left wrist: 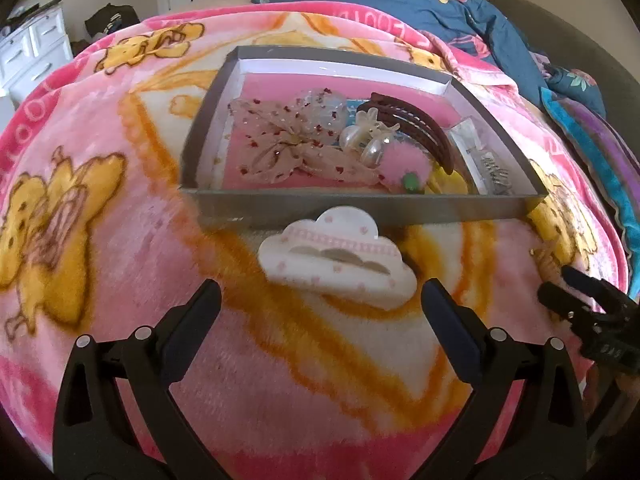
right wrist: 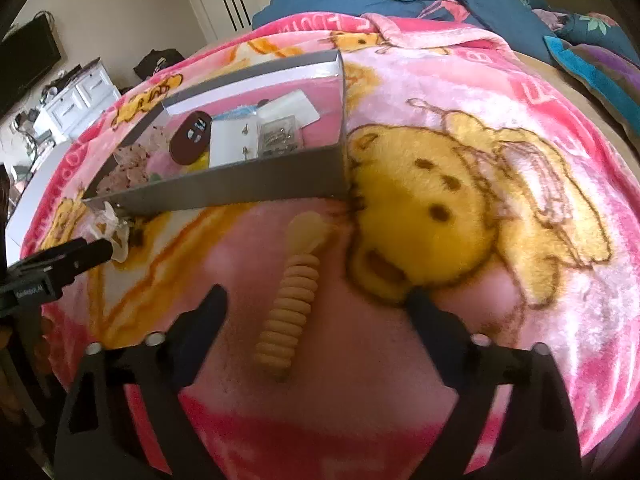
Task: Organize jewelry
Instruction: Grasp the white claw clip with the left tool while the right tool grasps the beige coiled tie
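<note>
A white cloud-shaped hair claw lies on the pink blanket just in front of a grey box. My left gripper hangs low over the claw's near edge, jaws wide apart, nothing between them. In the box lie a sheer dotted bow, a pearl clip, a dark red comb clip and a pink pompom. In the right wrist view a tan ribbed hair clip lies lengthwise between the spread fingers of my right gripper, untouched. The grey box is beyond it.
The pink cartoon-print blanket covers the bed. A blue floral duvet is bunched at the far side. A white drawer unit stands off the bed to the left. The other gripper shows at the left edge of the right wrist view.
</note>
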`<state>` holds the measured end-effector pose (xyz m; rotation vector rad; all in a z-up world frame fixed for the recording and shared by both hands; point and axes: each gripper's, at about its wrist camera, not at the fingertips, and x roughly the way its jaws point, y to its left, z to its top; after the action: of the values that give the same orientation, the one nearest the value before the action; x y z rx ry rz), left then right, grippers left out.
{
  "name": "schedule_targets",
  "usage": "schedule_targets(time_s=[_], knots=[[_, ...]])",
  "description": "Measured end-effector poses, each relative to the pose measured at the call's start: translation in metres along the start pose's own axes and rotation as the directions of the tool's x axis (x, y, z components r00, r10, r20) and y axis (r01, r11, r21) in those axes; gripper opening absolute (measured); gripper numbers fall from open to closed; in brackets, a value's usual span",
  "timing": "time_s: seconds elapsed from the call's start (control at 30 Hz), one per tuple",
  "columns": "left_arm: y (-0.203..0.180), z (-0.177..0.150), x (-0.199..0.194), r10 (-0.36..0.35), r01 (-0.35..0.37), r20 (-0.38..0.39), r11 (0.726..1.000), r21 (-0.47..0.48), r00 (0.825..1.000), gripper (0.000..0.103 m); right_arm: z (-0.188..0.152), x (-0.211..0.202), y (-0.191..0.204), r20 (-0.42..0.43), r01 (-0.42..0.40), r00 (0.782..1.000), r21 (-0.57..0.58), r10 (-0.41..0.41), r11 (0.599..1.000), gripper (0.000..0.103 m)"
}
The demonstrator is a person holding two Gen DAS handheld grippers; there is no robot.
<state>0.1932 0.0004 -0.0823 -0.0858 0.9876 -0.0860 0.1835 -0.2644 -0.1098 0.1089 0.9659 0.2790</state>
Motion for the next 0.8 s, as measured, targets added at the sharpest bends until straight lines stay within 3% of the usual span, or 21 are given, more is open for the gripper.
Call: schedule_targets(time_s=[0.1,0.13,0.2,0.3,0.5,0.63,0.8], knots=[[-0.001,0.004,0.006,0.003,-0.003,-0.001,1.0,-0.003,1.0,0.094,-0.002,0.001,0.017,-0.008,-0.018,1.0,-0.111,0.017,0.994,0.025],[-0.002,0.005,0.008,0.006,-0.006,-0.001,1.0,-0.004,1.0,0.093,-0.003,-0.001,0.022,-0.012,-0.04,0.999,-0.137,0.039,0.99,0.017],[-0.003,0.006,0.013,0.02,-0.02,-0.009,1.0,-0.002,1.0,0.093,-0.003,-0.005,0.028,-0.035,-0.133,0.991,-0.145,0.13,0.98,0.017],[-0.006,0.006,0.014,0.023,-0.023,-0.008,1.0,0.002,1.0,0.069,-0.001,-0.019,0.042,-0.019,-0.177,0.984,-0.191,0.177,0.965,0.017],[-0.005,0.004,-0.001,-0.013,0.013,-0.009,1.0,0.004,1.0,0.068,0.02,-0.045,0.055,0.046,-0.229,0.969,-0.209,0.243,0.951,0.017],[-0.007,0.007,-0.033,-0.057,0.057,0.041,0.998,0.006,0.998,0.068,0.041,-0.055,0.056,0.093,-0.214,0.967,-0.215,0.238,0.953,0.017],[-0.006,0.025,-0.059,-0.053,0.053,0.102,0.999,0.005,0.993,0.068,0.064,-0.057,0.052,0.13,-0.196,0.966,-0.191,0.223,0.962,0.017]])
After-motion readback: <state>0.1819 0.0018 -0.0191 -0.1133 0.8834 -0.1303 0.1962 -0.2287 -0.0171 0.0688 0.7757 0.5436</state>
